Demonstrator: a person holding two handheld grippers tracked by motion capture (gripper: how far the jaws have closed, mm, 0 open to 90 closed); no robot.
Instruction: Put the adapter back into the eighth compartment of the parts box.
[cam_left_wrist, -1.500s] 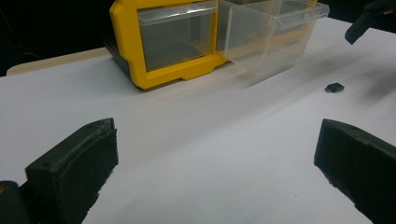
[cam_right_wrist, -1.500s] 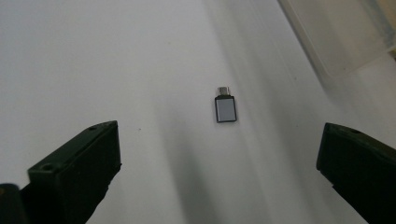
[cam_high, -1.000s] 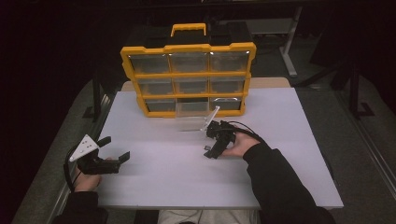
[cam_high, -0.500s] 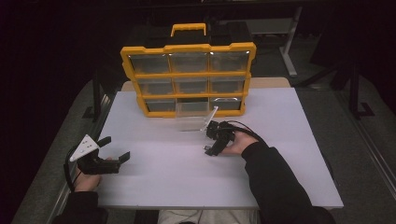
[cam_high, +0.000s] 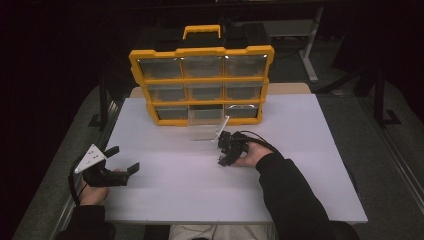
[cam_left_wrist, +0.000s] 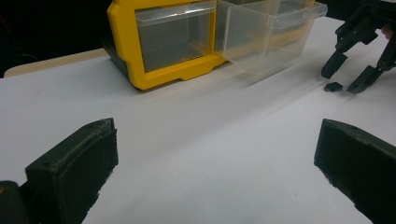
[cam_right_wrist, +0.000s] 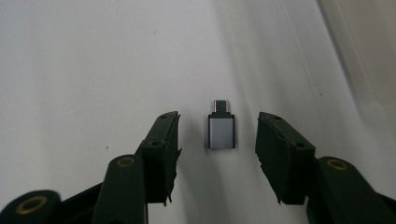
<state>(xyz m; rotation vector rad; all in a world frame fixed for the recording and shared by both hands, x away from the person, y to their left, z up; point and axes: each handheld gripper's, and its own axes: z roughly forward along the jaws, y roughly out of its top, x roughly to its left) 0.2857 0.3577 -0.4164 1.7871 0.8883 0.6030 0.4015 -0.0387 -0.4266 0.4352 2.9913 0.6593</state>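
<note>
The right gripper (cam_right_wrist: 218, 135) has just been closing its jaws — they now stand either side of the small grey adapter (cam_right_wrist: 221, 131) on the table (cam_high: 300, 190), a gap showing at each pad. The hand itself has barely shifted.

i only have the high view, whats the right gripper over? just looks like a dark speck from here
Observer: A small grey adapter with a plug at one end, lying flat on the table.
Operator: is it gripped yet
Observer: No. The right gripper straddles it; its jaws have just been closing, but there is a gap on each side of the adapter.
Operator: and the clear thing by the organizer?
Observer: A clear drawer pulled out of the yellow organizer; the left gripper view shows nothing in it.
Operator: left gripper?
Observer: The left gripper is open, with bare table between its jaws.
</note>
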